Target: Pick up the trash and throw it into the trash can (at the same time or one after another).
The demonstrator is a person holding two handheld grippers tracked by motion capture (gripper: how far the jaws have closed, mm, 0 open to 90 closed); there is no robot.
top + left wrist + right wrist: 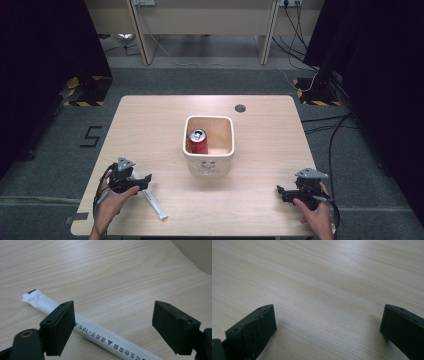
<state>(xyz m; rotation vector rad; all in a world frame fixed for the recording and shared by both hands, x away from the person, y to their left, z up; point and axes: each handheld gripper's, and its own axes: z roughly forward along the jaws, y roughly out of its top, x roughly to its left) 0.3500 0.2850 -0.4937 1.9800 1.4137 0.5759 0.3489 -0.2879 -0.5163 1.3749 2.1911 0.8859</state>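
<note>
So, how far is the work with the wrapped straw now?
Done: the red can stands inside the white tub. In hand: the left gripper hangs open over the wrapped straw, which lies flat on the table, not yet gripped. Left: closing on it and lifting. The right gripper is open above bare wood.
</note>
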